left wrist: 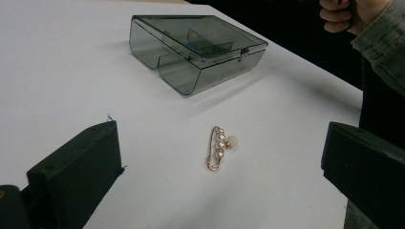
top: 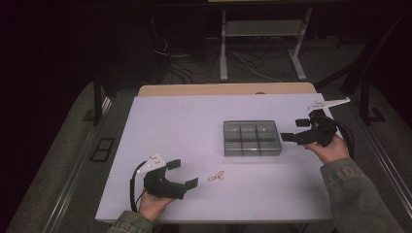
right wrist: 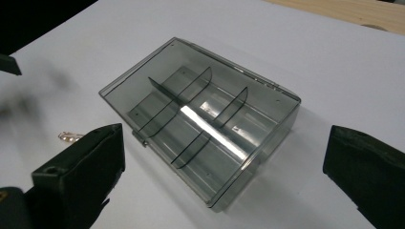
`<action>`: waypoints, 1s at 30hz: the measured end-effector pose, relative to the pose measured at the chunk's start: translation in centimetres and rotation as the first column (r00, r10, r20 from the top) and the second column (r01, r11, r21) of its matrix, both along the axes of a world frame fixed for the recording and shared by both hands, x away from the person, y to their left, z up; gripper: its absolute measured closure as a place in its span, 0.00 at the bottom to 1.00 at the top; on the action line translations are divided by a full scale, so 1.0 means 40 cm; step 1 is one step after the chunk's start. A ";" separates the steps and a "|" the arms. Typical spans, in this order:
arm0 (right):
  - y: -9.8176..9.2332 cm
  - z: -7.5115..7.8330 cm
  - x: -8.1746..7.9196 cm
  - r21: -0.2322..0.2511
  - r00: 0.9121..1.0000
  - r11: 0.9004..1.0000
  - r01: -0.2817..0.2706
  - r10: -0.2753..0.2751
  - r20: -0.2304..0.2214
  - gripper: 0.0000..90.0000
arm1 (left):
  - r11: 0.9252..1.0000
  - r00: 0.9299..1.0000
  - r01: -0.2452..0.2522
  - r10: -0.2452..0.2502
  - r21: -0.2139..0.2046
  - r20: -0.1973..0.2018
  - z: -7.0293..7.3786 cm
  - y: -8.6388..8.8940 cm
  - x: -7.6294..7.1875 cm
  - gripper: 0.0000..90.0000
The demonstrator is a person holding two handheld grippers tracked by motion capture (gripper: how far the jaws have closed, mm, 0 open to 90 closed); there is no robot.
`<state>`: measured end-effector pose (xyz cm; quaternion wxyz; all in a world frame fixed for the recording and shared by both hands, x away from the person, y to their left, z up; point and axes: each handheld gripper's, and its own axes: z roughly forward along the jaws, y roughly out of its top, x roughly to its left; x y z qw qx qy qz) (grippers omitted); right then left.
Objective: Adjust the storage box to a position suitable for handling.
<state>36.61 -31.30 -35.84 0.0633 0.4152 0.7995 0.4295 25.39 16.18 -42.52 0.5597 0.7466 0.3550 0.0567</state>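
1. Your left hand-held gripper [top: 183, 173] sits low over the near left part of the white desk [top: 170, 126]. Its 2 black jaws stand wide apart and grip nothing.
2. Just ahead of that left hand-held gripper, lined up with the gap between its jaws, a gold pin with pearl beads [left wrist: 218, 147] lies flat on the desk, apart from both jaws. In the high view the same pin [top: 216, 176] lies just beside the jaw tips, on the side toward your right hand.
3. Farther ahead of your left hand-held gripper, beyond the pin, a smoky clear plastic box [left wrist: 197, 50] rests on the desk with its lid closed.
4. Your right hand-held gripper [top: 291, 130] is held at the right side of the desk in your right hand [top: 330, 148]. Its jaws are spread wide and hold nothing.
5. The box [right wrist: 200, 117] lies straight ahead of your right hand-held gripper, centred between the 2 jaws and not touching either. Through its lid you see thin dividers splitting it into compartments.
6. In the high view the box [top: 251, 138] sits just beside the tips of your right hand-held gripper, well apart from your left one.
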 end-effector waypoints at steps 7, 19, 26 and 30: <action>-0.018 -0.017 0.025 0.010 1.000 0.999 0.030 -0.030 -0.006 0.00 | 1.000 1.000 0.000 0.000 -0.002 0.001 0.000 0.002 0.000 0.00; -0.042 -0.048 0.055 0.031 0.997 0.997 0.074 -0.073 -0.030 0.04 | 1.000 1.000 -0.019 0.019 -0.009 0.011 0.003 0.006 -0.002 0.00; -0.045 -0.057 0.063 0.006 0.996 0.996 0.088 -0.088 -0.029 0.18 | 1.000 1.000 -0.015 0.015 -0.006 0.011 0.003 0.005 -0.002 0.00; -0.045 -0.058 0.067 -0.006 0.994 0.994 0.108 -0.108 -0.022 0.27 | 1.000 1.000 -0.014 0.014 -0.004 0.012 0.003 0.005 -0.001 0.00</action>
